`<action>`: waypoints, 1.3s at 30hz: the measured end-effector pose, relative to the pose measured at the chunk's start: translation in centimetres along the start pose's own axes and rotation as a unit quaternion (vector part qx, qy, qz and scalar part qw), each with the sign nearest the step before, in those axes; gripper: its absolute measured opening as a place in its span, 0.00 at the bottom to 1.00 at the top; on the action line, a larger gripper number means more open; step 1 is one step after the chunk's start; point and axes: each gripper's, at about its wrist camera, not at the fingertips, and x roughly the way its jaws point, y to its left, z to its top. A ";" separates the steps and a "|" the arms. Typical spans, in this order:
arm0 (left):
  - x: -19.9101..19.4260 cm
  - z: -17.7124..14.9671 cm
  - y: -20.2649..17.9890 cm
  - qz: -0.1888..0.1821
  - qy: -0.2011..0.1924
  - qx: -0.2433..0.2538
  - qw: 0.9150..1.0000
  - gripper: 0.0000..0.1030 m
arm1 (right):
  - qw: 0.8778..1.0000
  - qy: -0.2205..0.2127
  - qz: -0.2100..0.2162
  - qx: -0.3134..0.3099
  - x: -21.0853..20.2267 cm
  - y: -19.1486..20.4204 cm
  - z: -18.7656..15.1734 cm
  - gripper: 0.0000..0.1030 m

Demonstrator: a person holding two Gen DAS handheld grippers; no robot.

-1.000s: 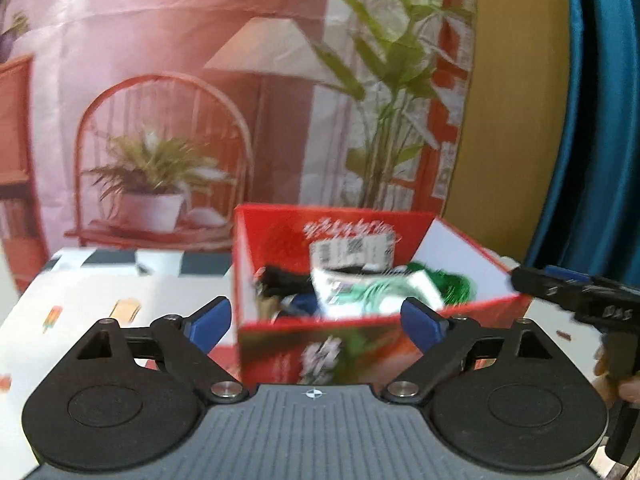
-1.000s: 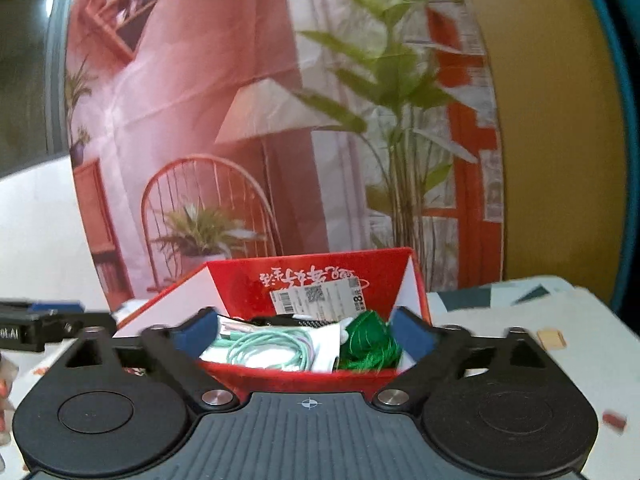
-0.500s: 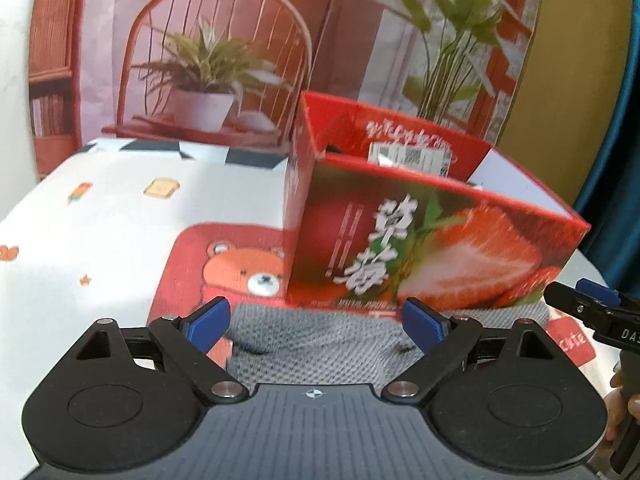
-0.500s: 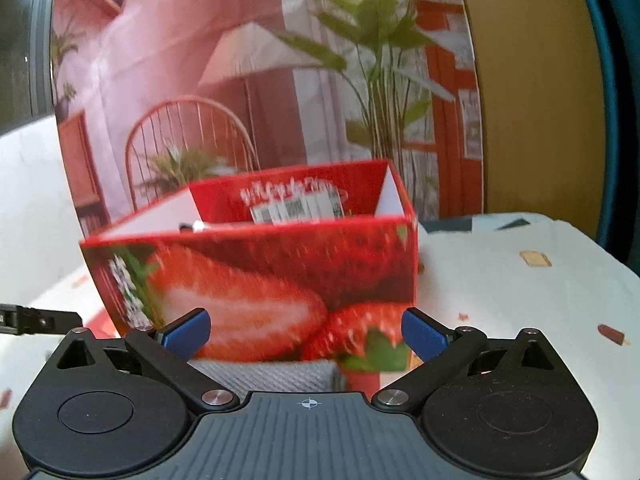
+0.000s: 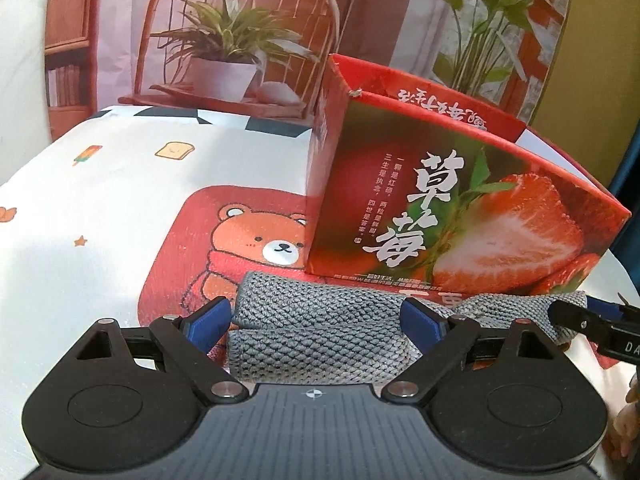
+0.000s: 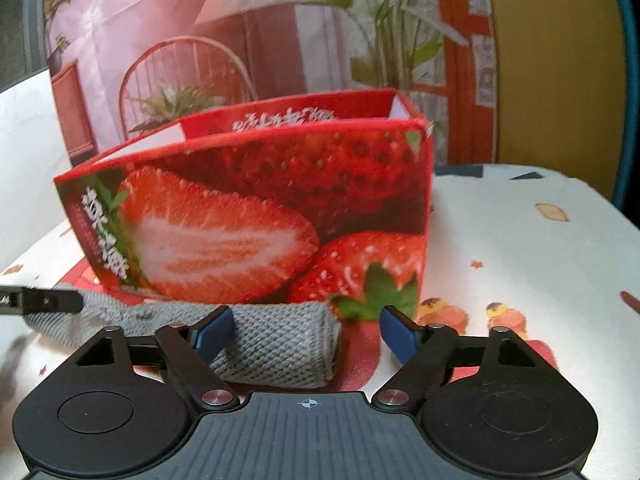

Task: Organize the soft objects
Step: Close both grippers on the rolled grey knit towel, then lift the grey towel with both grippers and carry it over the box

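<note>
A printed cloth (image 5: 120, 184) is covering the tabletop, where a folded grey knitted cloth (image 5: 316, 328) is lying against the strawberry box (image 5: 460, 216). The left gripper (image 5: 318, 320) is straddling its left end, jaws wide; the right gripper's (image 6: 306, 330) jaws are closing around its right end without pressing it.

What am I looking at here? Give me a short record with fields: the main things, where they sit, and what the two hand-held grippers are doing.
Soft item: grey knitted cloth, folded, lying on the tablecloth
Container: strawberry box, open-topped, directly behind the cloth
Left hand-held gripper: jaws open, straddling one end of the cloth
Right hand-held gripper: jaws closing, the cloth's other end between them, pads not yet pressing
Box contents: hidden from both views
</note>
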 end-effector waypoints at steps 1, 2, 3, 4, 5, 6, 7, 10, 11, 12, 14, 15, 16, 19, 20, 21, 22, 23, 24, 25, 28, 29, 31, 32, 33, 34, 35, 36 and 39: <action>0.1 -0.1 0.0 0.001 0.001 0.000 1.000 0.90 | 1.000 0.003 0.004 -0.001 0.1 0.0 0.0 0.72; 0.2 -0.2 0.0 0.001 0.002 0.000 1.000 0.90 | 1.000 0.006 0.004 -0.003 0.2 0.1 -0.1 0.72; 0.2 -0.4 0.0 0.001 0.004 0.001 1.000 0.90 | 1.000 0.008 0.001 -0.005 0.3 0.2 -0.1 0.72; 0.4 -0.5 0.0 0.002 0.006 0.000 1.000 0.90 | 1.000 0.009 0.000 -0.007 0.3 0.2 -0.1 0.72; 0.4 -0.7 0.1 0.002 0.006 -0.001 1.000 0.90 | 1.000 0.010 0.001 -0.009 0.3 0.3 0.0 0.72; 0.3 -0.8 0.1 0.001 0.003 0.000 1.000 0.90 | 1.000 0.011 0.001 -0.010 0.4 0.3 -0.1 0.72; 0.4 -0.9 0.2 0.001 0.002 0.001 1.000 0.90 | 1.000 0.014 0.002 -0.012 0.5 0.3 0.0 0.71; 0.4 -0.9 0.2 0.001 0.000 0.003 1.000 0.90 | 1.000 0.021 0.006 -0.012 0.8 0.3 -0.1 0.67; 0.4 -1.0 0.2 0.001 -0.001 0.005 1.000 0.90 | 1.000 0.024 0.007 -0.013 0.9 0.4 -0.1 0.66; 0.4 -1.1 0.1 0.001 -0.003 0.006 1.000 0.90 | 1.000 0.026 0.008 -0.014 1.0 0.4 -0.1 0.64; 0.4 -1.2 -0.1 0.004 -0.004 0.007 1.000 0.90 | 0.999 0.031 0.012 -0.018 1.1 0.5 -0.1 0.61; 0.5 -1.3 -0.2 0.004 -0.005 0.008 1.000 0.90 | 0.999 0.032 0.013 -0.018 1.2 0.6 -0.1 0.60; 0.4 -1.3 -0.2 0.005 -0.005 0.008 1.000 0.90 | 0.999 0.032 0.014 -0.020 1.2 0.6 -0.1 0.59; 0.4 -1.4 -0.2 0.004 -0.007 0.005 1.000 0.90 | 0.999 0.034 0.016 -0.023 1.2 0.7 -0.1 0.58; 0.3 -1.4 -0.1 0.003 -0.008 0.005 1.000 0.90 | 0.999 0.035 0.016 -0.024 1.2 0.7 -0.1 0.58; 0.3 -1.4 -0.1 0.002 -0.008 0.005 1.000 0.90 | 0.999 0.035 0.017 -0.025 1.2 0.8 -0.1 0.57; 0.3 -1.5 -0.1 0.002 -0.009 0.004 1.000 0.90 | 0.999 0.036 0.017 -0.026 1.3 0.8 -0.1 0.57; 0.3 -1.5 -0.1 0.001 -0.010 0.003 1.000 0.90 | 0.999 0.036 0.017 -0.026 1.2 0.8 -0.1 0.57; 0.2 -1.6 0.0 0.002 -0.012 0.001 1.000 0.88 | 0.999 0.036 0.018 -0.026 1.2 0.8 -0.1 0.55; 0.2 -1.5 0.1 0.000 -0.015 -0.001 1.000 0.80 | 0.999 0.037 0.021 -0.027 1.2 0.8 -0.1 0.52; 0.0 -1.6 -0.1 -0.015 -0.019 0.009 1.000 0.41 | 0.998 0.040 0.033 -0.030 1.3 0.8 -0.2 0.42; 0.0 -1.6 -0.3 -0.030 -0.015 0.014 0.999 0.35 | 0.998 0.040 0.036 -0.033 1.3 0.9 -0.2 0.39; -0.5 -1.6 -0.8 -0.033 -0.021 0.027 0.999 0.28 | 0.997 0.040 0.046 -0.038 1.1 1.1 -0.2 0.27; -0.8 -1.6 -0.8 -0.036 -0.024 0.029 0.999 0.25 | 0.997 0.038 0.051 -0.040 0.9 1.2 -0.2 0.23; -1.2 -1.5 -0.9 -0.037 -0.028 0.029 0.999 0.25 | 0.997 0.037 0.056 -0.039 0.7 1.2 -0.2 0.19; -1.6 -1.4 -0.9 -0.038 -0.032 0.027 0.998 0.24 | 0.997 0.035 0.060 -0.036 0.3 1.1 -0.1 0.18; -2.1 -1.2 -1.0 -0.041 -0.037 0.024 0.998 0.24 | 0.997 0.030 0.064 -0.030 0.0 1.0 0.0 0.18; -2.9 -1.0 -1.0 -0.044 -0.044 0.023 0.998 0.24 | 0.997 0.024 0.069 -0.023 -0.5 0.9 0.0 0.17; -5.1 -0.4 -1.4 -0.047 -0.070 0.031 0.996 0.24 | 0.996 0.012 0.084 -0.017 -2.1 0.7 0.3 0.17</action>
